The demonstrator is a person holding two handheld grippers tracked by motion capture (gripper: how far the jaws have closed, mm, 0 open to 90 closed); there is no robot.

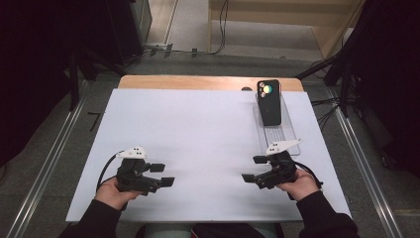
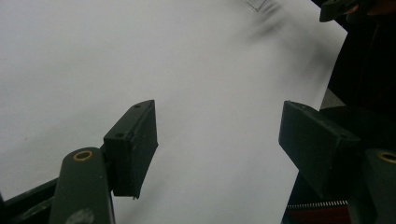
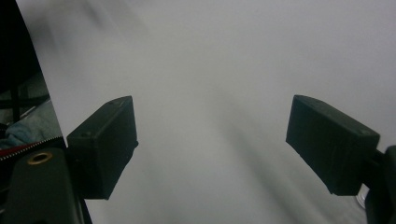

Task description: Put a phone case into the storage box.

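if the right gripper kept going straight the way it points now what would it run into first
Probably the left gripper. The right gripper points across the bare white table toward it, jaws open and empty. If it tilts down, the tabletop comes first; depth is unclear.

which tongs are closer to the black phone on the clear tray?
Right. The right tongs sit just below the near end of the clear tray that holds the black phone. The left tongs are far across the white table, both open and empty.

Both claws, the left claw (image 1: pixel 167 174) and the right claw (image 1: pixel 253 169), are black with pale grey top plates, over a plain white desk (image 1: pixel 198 134). Beyond the right claw, a black phone (image 1: pixel 269 102) with a yellow-green spot lies on a clear tray (image 1: pixel 287 133).
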